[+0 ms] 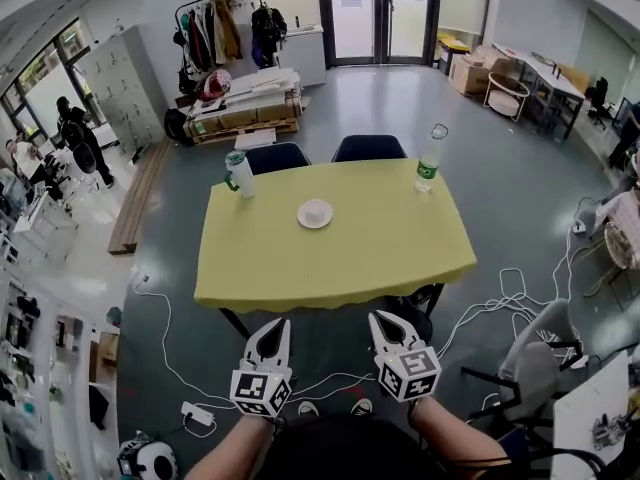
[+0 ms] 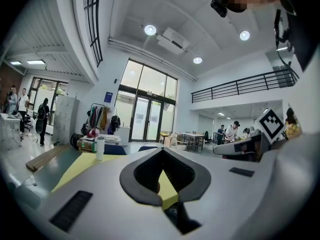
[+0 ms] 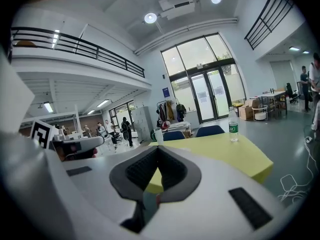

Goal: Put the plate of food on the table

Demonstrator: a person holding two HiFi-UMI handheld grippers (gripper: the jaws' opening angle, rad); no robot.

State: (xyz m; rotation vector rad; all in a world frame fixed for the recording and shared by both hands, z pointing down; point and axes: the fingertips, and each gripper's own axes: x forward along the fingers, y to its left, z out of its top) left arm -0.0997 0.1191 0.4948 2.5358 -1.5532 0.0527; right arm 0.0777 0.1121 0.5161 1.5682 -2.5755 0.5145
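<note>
A small white plate (image 1: 315,213) rests near the middle of the yellow table (image 1: 380,253); what it carries is too small to make out. Both grippers hover over the floor in front of the table's near edge, side by side. My left gripper (image 1: 275,325) has its jaws together with nothing between them, and it points at the table (image 2: 75,171). The right gripper (image 1: 382,318) is likewise shut and empty, facing the table (image 3: 225,151). The plate does not show in either gripper view.
A white tumbler with a green band (image 1: 238,173) stands at the table's far left, a clear water bottle (image 1: 430,158) at the far right. Two dark blue chairs (image 1: 277,156) sit behind the table. White cables and a power strip (image 1: 197,415) lie on the floor; a grey office chair (image 1: 535,358) stands at right.
</note>
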